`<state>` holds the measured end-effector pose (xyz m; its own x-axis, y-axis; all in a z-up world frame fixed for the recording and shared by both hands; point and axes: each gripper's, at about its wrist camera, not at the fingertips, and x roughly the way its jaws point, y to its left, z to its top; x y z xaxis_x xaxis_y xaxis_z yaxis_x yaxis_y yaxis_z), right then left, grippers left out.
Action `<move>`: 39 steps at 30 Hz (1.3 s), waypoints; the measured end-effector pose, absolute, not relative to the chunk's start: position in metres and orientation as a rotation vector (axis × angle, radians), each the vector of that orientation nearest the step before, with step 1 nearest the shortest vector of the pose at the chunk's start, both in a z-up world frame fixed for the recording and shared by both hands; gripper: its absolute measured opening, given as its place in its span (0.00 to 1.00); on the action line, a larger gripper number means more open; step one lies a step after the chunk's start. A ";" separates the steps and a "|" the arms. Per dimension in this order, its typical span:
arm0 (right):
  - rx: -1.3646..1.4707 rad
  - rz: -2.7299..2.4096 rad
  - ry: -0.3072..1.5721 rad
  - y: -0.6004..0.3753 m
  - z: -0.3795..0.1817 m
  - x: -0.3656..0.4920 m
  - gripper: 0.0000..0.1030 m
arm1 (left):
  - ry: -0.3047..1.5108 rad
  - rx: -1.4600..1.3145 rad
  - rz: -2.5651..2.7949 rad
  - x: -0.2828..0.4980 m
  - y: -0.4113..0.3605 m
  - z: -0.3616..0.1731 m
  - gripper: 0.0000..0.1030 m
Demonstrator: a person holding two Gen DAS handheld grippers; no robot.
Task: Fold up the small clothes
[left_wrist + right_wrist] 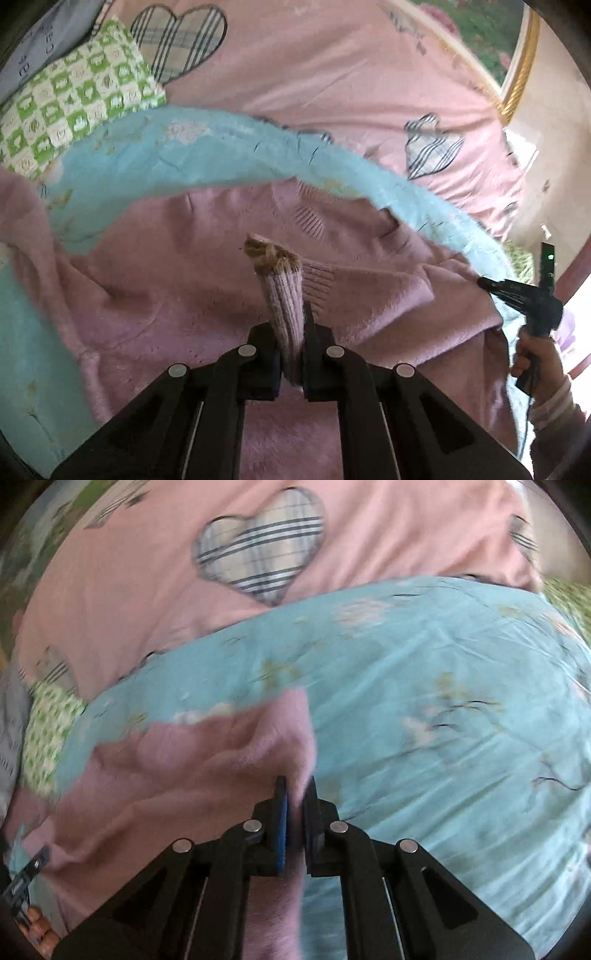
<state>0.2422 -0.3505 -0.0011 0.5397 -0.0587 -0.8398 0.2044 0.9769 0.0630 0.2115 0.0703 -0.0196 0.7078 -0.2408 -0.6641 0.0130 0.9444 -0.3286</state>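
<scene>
A small pink fuzzy sweater (pixel 177 280) lies spread on a light blue floral sheet (pixel 192 147). My left gripper (pixel 293 343) is shut on the sweater's ribbed cuff (pixel 284 295), which has a brown trim and stands up between the fingers. The right gripper (pixel 487 284) shows in the left wrist view at the sweater's right edge, held by a hand. In the right wrist view my right gripper (pixel 295 812) is shut on a pink edge of the sweater (pixel 184 760), with the garment stretching off to the left over the blue sheet (pixel 424 701).
A pink bedspread with plaid heart patches (pixel 332 66) lies beyond the blue sheet. A green and white checked pillow (pixel 74 107) sits at the far left. A gold-trimmed bed frame (pixel 521 66) is at the far right.
</scene>
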 end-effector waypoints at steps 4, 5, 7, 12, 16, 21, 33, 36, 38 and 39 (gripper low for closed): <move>0.153 -0.174 1.037 -0.364 -0.025 0.241 0.03 | 0.865 -0.368 -0.125 0.219 0.086 -0.045 0.06; 0.146 -0.170 1.040 -0.361 -0.027 0.240 0.03 | 0.863 -0.372 -0.128 0.217 0.088 -0.045 0.06; 0.142 -0.151 1.030 -0.355 -0.025 0.237 0.03 | 0.870 -0.353 -0.110 0.213 0.092 -0.044 0.12; 0.197 -0.129 1.030 -0.342 -0.015 0.238 0.06 | 0.927 -0.392 -0.126 0.218 0.103 -0.047 0.70; 0.247 -0.111 1.002 -0.329 0.003 0.213 0.08 | 0.943 -0.405 -0.132 0.223 0.103 -0.049 0.73; 0.297 0.049 1.061 -0.294 -0.012 0.192 0.08 | 0.878 -0.318 -0.122 0.214 0.087 -0.033 0.06; 0.245 0.025 1.154 -0.284 -0.043 0.193 0.08 | 0.895 -0.403 -0.038 0.180 0.125 -0.048 0.20; 0.242 0.033 1.143 -0.278 -0.033 0.188 0.08 | 0.874 -0.403 0.001 0.167 0.139 -0.042 0.39; 0.237 0.056 1.126 -0.270 -0.026 0.183 0.08 | 0.860 -0.434 0.015 0.158 0.155 -0.040 0.49; 0.238 0.070 1.120 -0.266 -0.023 0.180 0.08 | 0.853 -0.459 0.020 0.155 0.164 -0.038 0.49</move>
<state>0.1801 -0.2656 -0.0226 0.4366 0.1747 -0.8825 0.0641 0.9725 0.2241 0.1547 0.1640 -0.0382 0.6639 -0.1640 -0.7296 -0.1979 0.9023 -0.3829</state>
